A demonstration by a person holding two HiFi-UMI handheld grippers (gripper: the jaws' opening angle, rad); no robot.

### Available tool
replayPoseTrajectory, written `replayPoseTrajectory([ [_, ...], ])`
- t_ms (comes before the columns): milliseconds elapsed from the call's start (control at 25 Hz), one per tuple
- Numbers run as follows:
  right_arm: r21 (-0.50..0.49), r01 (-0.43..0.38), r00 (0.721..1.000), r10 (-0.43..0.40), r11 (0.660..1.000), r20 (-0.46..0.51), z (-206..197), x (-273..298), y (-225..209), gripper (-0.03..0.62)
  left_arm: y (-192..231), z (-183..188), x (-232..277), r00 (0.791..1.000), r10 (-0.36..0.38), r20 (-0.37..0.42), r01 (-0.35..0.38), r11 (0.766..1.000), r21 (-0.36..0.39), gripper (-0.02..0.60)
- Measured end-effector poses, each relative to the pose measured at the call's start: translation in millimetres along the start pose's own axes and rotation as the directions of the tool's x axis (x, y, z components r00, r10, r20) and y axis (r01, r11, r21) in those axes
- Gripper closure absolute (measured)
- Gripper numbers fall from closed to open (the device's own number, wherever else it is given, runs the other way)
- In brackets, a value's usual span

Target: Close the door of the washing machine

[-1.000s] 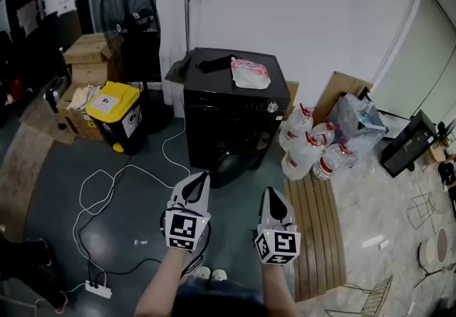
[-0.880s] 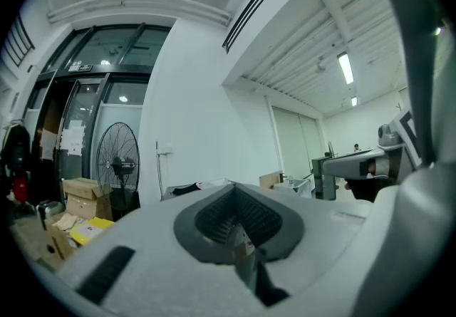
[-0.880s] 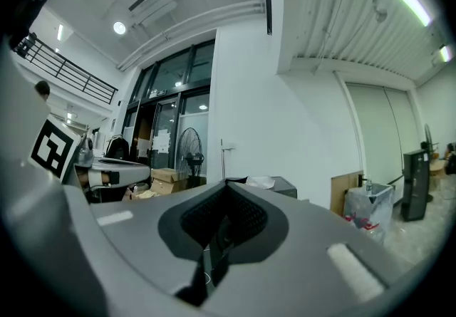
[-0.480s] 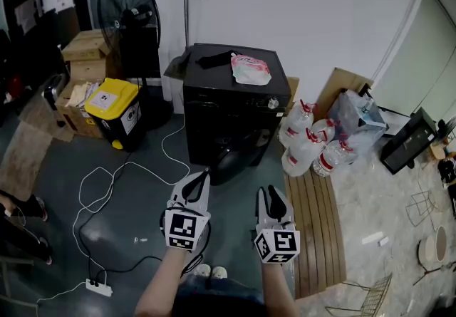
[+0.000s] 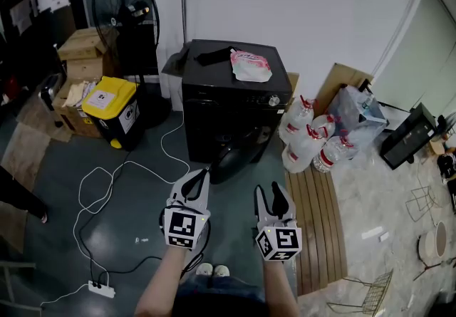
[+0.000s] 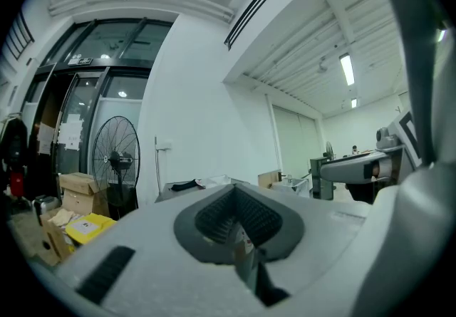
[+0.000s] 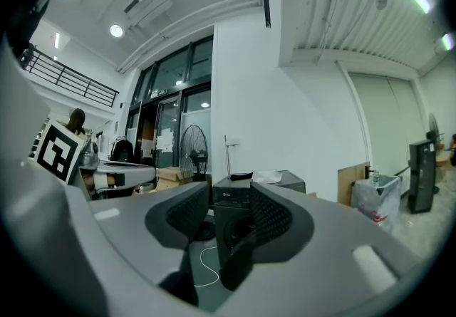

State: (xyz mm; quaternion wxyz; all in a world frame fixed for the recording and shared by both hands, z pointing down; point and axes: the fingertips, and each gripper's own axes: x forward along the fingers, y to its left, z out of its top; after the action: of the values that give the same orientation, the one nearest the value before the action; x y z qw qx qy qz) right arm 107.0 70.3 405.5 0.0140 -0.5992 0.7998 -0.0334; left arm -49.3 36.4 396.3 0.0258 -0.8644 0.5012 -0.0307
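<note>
Holding both tools level and side by side, well short of the target. Shows the right gripper (image 5: 270, 193) spread wide, its jaws just opened, with nothing between them but a far-off view of the machine. Shows the left gripper (image 5: 197, 182) pressed together and empty. Faces the black washing machine (image 5: 231, 105) straight ahead against the white wall, with a pink pouch (image 5: 250, 66) on its top and water bottles (image 5: 306, 141) just beside it on the right. Finds the door (image 5: 232, 157) low on the front, swung out toward the person and standing open, the hinge side not clear from here. Places that door ahead between the two tools, a touch nearer the left one in the head view, yet framed squarely through the right one's open jaws. Calls, by the look of it, for a step closer, then a flat push away from the body toward the machine's front.
</note>
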Motion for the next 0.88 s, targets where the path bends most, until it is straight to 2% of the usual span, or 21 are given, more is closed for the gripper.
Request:
replayPoseTrajectory([
  [520,0.006,0.039,0.999,-0.039,0.999,-0.026,-13,30,-8,0.422,27,-10,31,1.0,-0.019,0.0,0.019,1.0,-0.022,0.577],
  [880,0.01,0.018,0.999,-0.018,1.0,-0.034,-25,98,-42,0.422,49,-23,93,1.0,0.002,-0.011,-0.002,1.0,-0.011,0.577],
])
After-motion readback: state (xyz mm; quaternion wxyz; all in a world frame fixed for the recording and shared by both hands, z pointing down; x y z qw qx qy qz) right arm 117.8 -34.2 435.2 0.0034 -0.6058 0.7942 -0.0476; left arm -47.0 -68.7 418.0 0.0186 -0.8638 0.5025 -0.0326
